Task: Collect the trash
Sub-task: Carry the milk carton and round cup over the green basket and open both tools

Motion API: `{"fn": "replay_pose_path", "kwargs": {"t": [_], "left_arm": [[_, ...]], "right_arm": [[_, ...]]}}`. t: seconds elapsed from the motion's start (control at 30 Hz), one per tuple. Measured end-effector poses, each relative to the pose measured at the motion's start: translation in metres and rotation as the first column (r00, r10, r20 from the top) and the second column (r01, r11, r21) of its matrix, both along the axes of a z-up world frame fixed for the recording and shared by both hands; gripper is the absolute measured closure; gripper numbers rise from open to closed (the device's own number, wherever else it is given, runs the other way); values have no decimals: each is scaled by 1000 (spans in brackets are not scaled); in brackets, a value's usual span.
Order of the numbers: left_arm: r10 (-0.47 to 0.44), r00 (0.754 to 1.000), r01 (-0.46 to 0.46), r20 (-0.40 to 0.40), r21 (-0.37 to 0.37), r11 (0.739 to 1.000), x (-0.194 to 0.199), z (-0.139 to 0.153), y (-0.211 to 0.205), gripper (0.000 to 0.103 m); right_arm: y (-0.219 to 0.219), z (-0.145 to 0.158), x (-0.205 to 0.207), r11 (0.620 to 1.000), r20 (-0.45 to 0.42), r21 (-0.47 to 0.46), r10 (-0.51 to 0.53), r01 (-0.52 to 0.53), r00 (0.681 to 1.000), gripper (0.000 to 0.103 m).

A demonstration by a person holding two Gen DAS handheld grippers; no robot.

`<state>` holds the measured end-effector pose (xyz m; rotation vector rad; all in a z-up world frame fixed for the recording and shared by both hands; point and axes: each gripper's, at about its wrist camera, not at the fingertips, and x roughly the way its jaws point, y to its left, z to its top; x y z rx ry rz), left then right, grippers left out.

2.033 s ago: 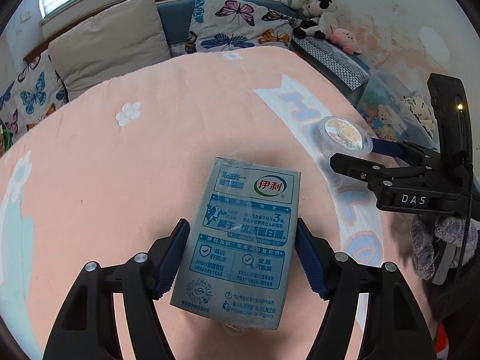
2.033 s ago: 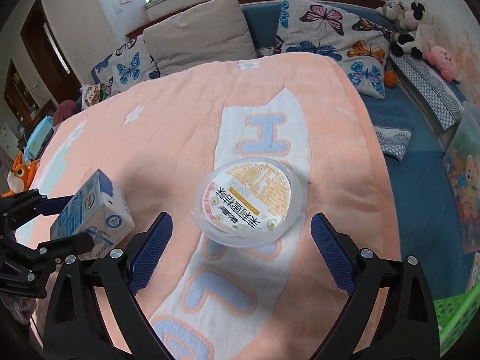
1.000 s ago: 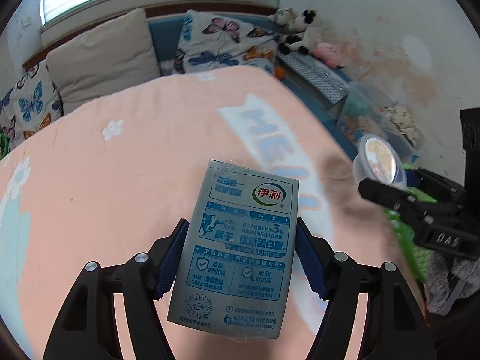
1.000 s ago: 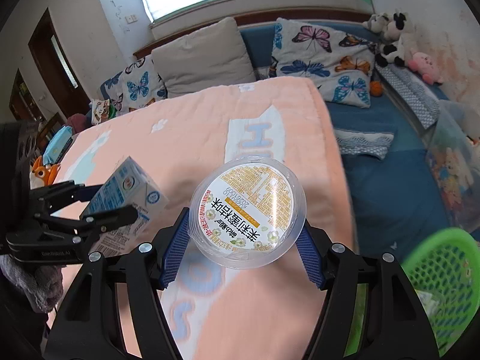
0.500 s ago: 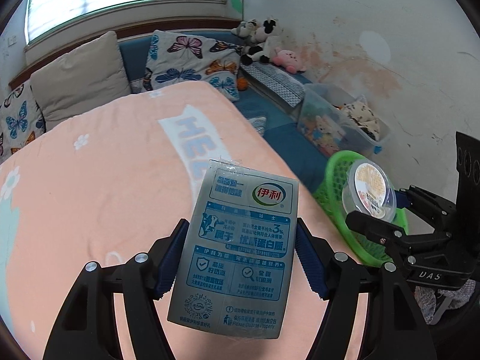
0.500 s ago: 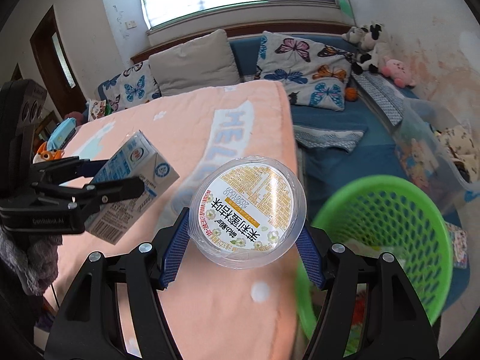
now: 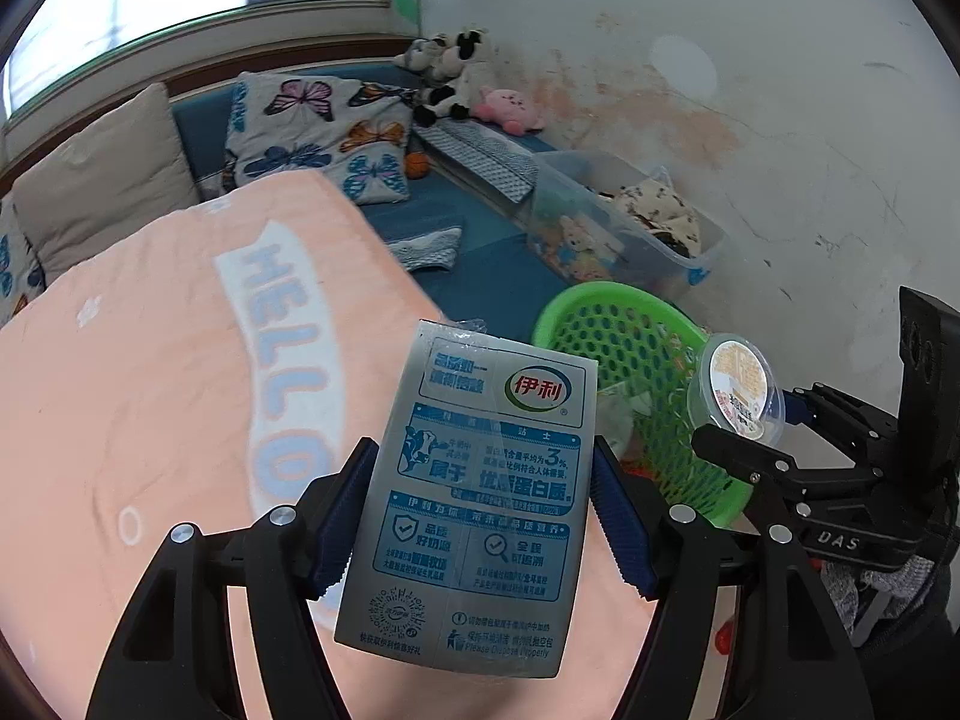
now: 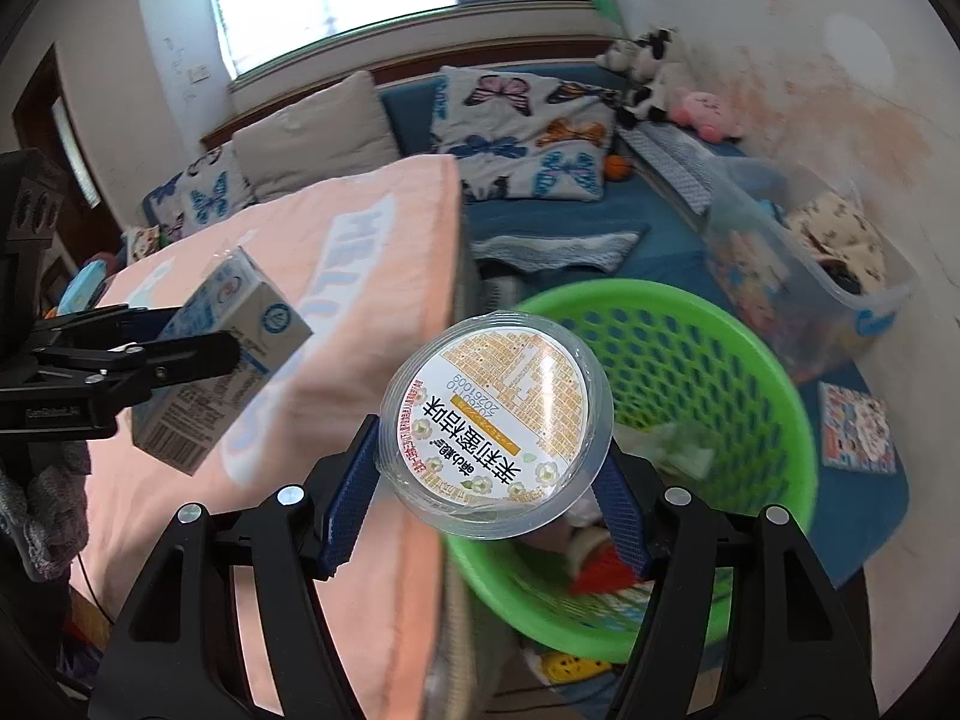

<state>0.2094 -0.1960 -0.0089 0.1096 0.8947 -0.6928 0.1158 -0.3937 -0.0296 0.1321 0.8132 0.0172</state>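
My left gripper (image 7: pixel 480 516) is shut on a silver-blue milk carton (image 7: pixel 480 498), held in the air above the peach blanket (image 7: pixel 150 390) near the bed's right edge. My right gripper (image 8: pixel 486 480) is shut on a round clear plastic cup with a printed lid (image 8: pixel 498 420), held over the near rim of a green mesh basket (image 8: pixel 690 360) on the floor. The basket (image 7: pixel 630 384) holds some wrappers and scraps. In the right wrist view the carton (image 8: pixel 222 360) and the left gripper (image 8: pixel 168 354) show at the left; in the left wrist view the cup (image 7: pixel 741 387) and the right gripper (image 7: pixel 756 426) show at the right.
The bed with the peach "HELLO" blanket (image 8: pixel 312 300) fills the left. Butterfly pillows (image 8: pixel 516 138) and plush toys (image 8: pixel 672 90) lie at the back. A clear storage bin (image 8: pixel 810 276) of toys stands against the stained wall, beside the basket. A booklet (image 8: pixel 858 426) lies on the blue floor mat.
Both grippers have swung right from over the bed toward the floor basket, carrying the carton and the cup. The basket is now larger and sits under the cup.
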Motion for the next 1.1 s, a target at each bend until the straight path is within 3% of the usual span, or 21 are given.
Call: {"fn": "replay_pose_path", "kwargs": {"t": [0.37, 0.5, 1.1], "left_arm": [[-60, 998, 60, -3, 0, 998, -7, 4, -44, 36], [-76, 997, 76, -6, 4, 997, -10, 4, -58, 36], [-123, 992, 124, -41, 18, 992, -8, -9, -111, 35]], "right_arm": [[-49, -9, -18, 994, -13, 11, -112, 112, 994, 35], [-58, -13, -21, 990, -13, 6, -140, 140, 990, 28], [-78, -2, -44, 983, 30, 43, -177, 176, 984, 16]]}}
